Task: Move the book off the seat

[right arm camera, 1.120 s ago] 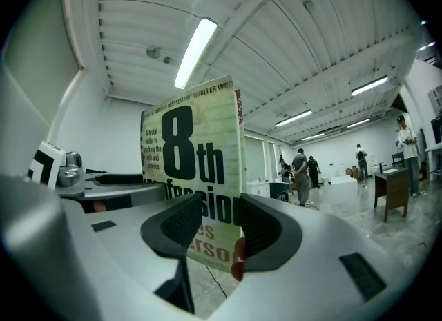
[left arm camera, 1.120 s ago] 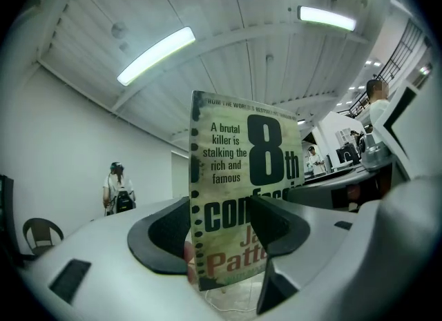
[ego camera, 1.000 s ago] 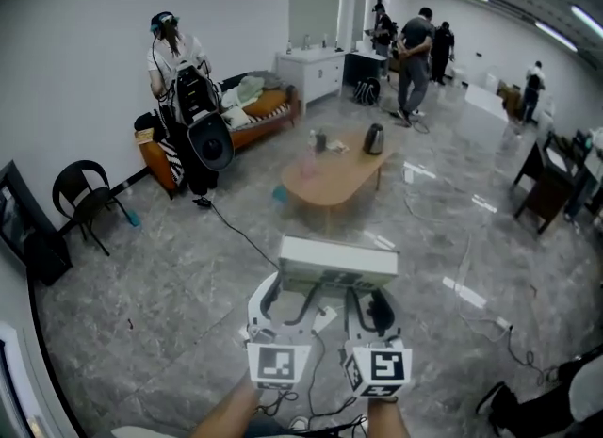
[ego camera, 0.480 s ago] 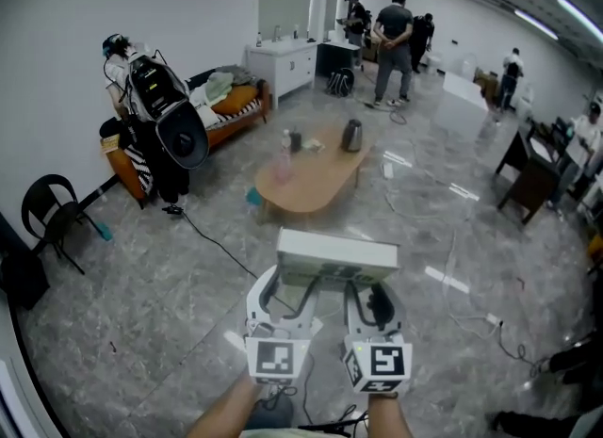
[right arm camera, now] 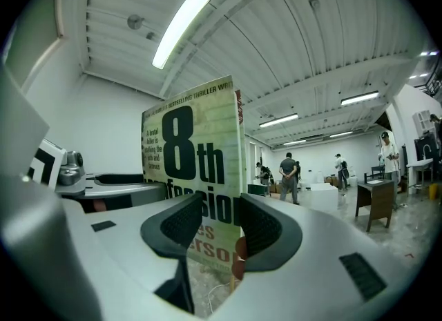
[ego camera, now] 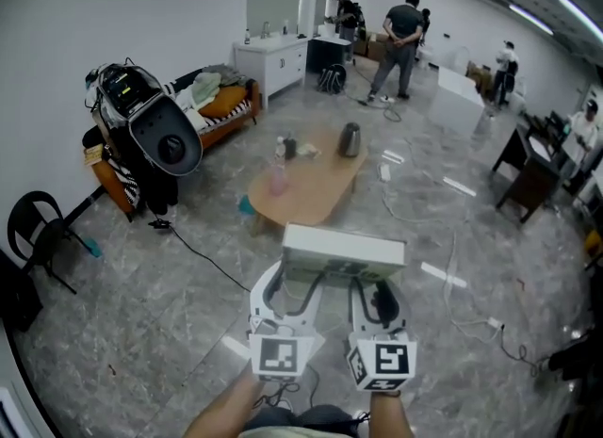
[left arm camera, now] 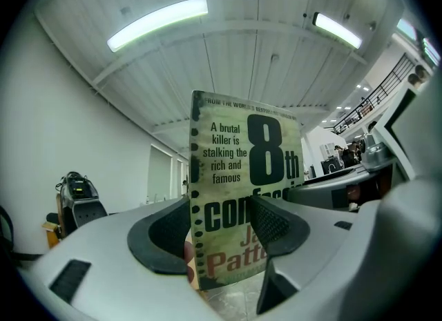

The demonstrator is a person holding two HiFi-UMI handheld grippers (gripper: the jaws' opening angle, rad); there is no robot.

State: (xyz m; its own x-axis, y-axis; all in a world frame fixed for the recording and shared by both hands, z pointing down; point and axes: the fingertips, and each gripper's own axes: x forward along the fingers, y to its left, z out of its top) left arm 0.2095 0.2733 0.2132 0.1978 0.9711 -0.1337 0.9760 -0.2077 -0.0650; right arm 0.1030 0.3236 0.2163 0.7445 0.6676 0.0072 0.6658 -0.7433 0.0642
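A paperback book [ego camera: 342,252] with a pale green cover and black print is held up in the air over the grey marble floor. Both grippers clamp its near edge. My left gripper [ego camera: 298,281] is shut on the book's left part, and the cover [left arm camera: 245,195] stands upright between its black pads [left arm camera: 166,233]. My right gripper [ego camera: 370,283] is shut on the right part, where the book [right arm camera: 197,168] rises between its pads [right arm camera: 266,226]. No seat lies under the book.
An oval wooden coffee table [ego camera: 311,191] with a kettle [ego camera: 350,139] and a pink bottle [ego camera: 276,178] stands ahead. At left are an orange sofa [ego camera: 221,106], a black chair [ego camera: 42,236] and a person bent over with bulky gear [ego camera: 151,135]. Cables cross the floor. People [ego camera: 403,31] stand far back.
Both grippers keep the same hold on the book. The view has moved forward and right toward the coffee table. The person at left has bent over.
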